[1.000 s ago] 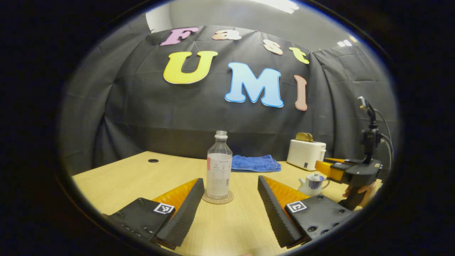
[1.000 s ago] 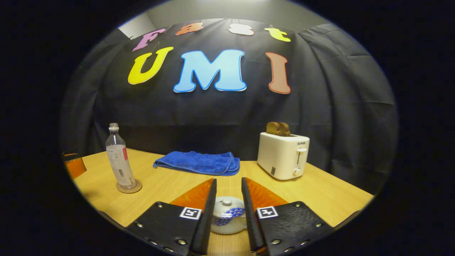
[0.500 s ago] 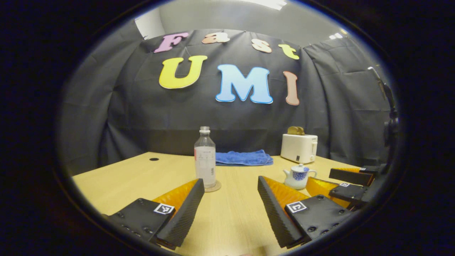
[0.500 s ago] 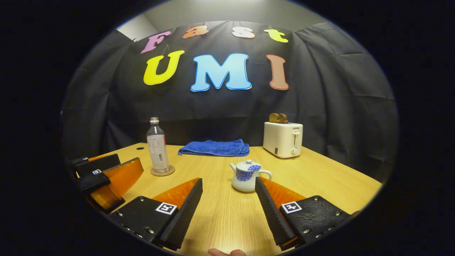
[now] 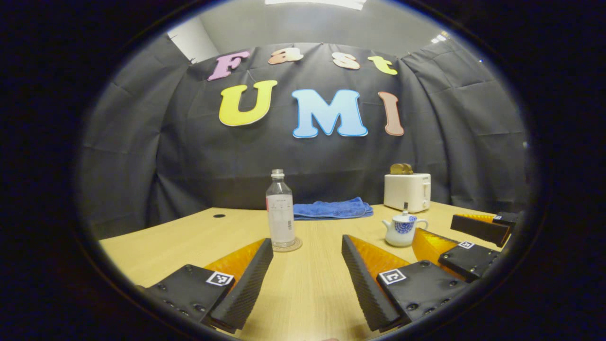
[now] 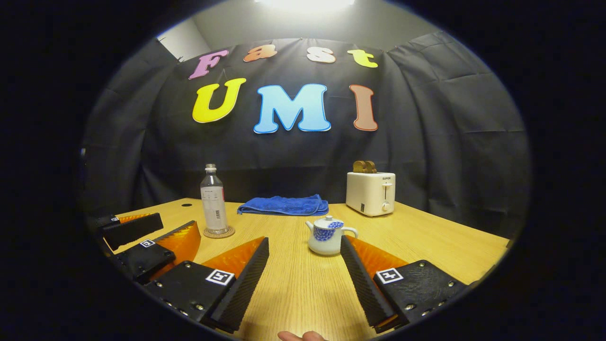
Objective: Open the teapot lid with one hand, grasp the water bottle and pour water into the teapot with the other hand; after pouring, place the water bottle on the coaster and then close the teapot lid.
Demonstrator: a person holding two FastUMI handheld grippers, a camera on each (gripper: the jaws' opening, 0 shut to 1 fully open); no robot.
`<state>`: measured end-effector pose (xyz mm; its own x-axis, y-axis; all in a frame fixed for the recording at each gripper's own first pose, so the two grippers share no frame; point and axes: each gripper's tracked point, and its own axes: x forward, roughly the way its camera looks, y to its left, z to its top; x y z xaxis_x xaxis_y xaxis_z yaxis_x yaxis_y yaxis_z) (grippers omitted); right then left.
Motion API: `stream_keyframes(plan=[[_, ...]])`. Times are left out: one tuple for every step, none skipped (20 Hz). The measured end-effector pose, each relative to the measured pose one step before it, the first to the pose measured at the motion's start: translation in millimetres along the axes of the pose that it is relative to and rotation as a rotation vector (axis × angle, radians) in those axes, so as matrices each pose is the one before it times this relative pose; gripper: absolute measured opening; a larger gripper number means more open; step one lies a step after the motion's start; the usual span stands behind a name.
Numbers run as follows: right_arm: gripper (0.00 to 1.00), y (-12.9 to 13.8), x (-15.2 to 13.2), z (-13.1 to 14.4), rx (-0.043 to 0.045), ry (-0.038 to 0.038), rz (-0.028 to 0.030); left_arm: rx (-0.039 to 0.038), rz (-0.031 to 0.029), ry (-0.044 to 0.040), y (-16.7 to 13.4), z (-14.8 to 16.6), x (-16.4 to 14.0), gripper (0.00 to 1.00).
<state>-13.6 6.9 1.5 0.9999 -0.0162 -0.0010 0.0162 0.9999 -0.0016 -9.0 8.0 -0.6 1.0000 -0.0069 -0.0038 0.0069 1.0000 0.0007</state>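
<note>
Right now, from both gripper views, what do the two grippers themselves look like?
The left gripper and right gripper are built alike: two long wedge-shaped fingers with ribbed inner faces, each mounted on a flat black plate with visible screws and a small square black-and-white marker tag. No cables or sleeves can be made out.

overhead light, glare up top | sharp | edges bowed

Cloth-walled booth (image 5: 189, 156), wooden table (image 5: 307, 284)
</note>
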Motion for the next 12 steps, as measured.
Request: stream_keyframes(plan=[[0.96, 0.24, -0.59, 0.17, -0.00123, 0.00041, 0.00056, -0.00103, -0.01843, 0.00050, -5.45, -0.81, -0.56, 1.00], [0.96, -0.24, 0.44, -0.16, 0.00141, -0.00018, -0.00068, 0.00182, -0.01839, -0.00225, -3.43, 0.44, 0.50, 1.00], [0.95, -0.29, 0.15, 0.01, 0.00041, 0.00072, -0.00044, -0.00297, -0.00920, 0.00022, 0.14, 0.18, -0.24, 1.00], [0.96, 0.16, 0.27, 0.02, 0.00005, -0.00124, -0.00026, -0.00020, -0.00892, 0.00076, -0.59, 0.45, 0.53, 1.00], [0.96, 0.27, 0.09, 0.49, -0.00033, -0.00045, -0.00050, 0.00183, -0.00753, -0.00010, -1.89, -0.10, 0.45, 1.00], [0.96, -0.57, 0.47, -1.43, 0.00071, 0.00162, -0.00092, -0.00192, -0.00735, -0.00060, -1.23, -0.16, -0.62, 1.00], [0.96, -0.62, -0.37, 0.52, 0.00058, 0.00108, -0.00206, 0.00133, -0.01015, -0.00027, -1.49, -0.09, 1.64, 1.00], [0.96, 0.26, -0.09, -0.15, -0.00065, -0.00176, -0.00053, -0.00194, -0.01181, -0.00003, -1.25, 0.51, -0.36, 1.00], [0.96, 0.09, 0.49, 0.46, -0.00008, -0.00077, -0.00047, 0.00006, -0.01301, -0.00134, -2.83, -0.69, 0.03, 1.00], [0.96, -0.29, 0.24, -0.54, 0.00010, 0.00113, -0.00124, 0.00051, -0.01234, -0.00088, -2.00, 0.25, 1.15, 1.00], [0.96, -0.17, -0.28, 0.46, 0.00028, -0.00017, -0.00133, -0.00118, -0.01095, 0.00022, -1.27, 0.20, -0.22, 1.00], [0.96, -0.26, 0.23, -0.25, 0.00010, -0.00095, -0.00060, 0.00006, -0.00936, -0.00028, -1.59, 0.78, -0.25, 1.00]])
